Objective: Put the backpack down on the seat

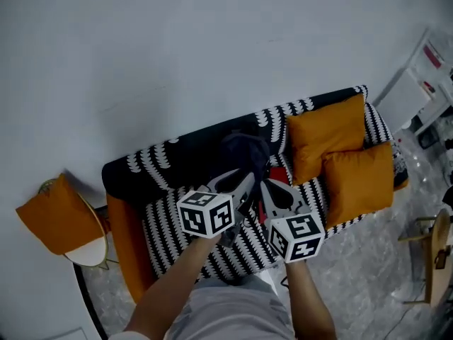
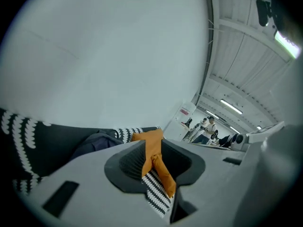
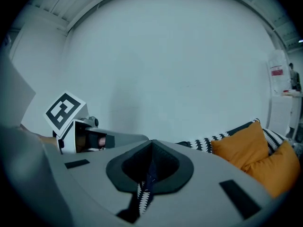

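Observation:
The dark navy backpack (image 1: 246,153) with a red patch rests on the black-and-white patterned sofa seat (image 1: 166,225), leaning on the backrest. Both grippers hover over its near side. My left gripper (image 1: 241,186) (image 2: 154,161) is partly open; only the orange cushion (image 2: 152,143) and patterned cover show through the gap, and the backpack (image 2: 94,143) lies to its left. My right gripper (image 1: 274,195) (image 3: 150,170) has its jaws together. A thin dark blue strip shows in the slit between them; I cannot tell whether it is pinched.
Two orange cushions (image 1: 329,137) (image 1: 359,179) fill the sofa's right half. An orange-cushioned round chair (image 1: 65,224) stands left of the sofa. A white cabinet (image 1: 425,83) and a wooden chair (image 1: 435,253) are to the right. A plain wall is behind.

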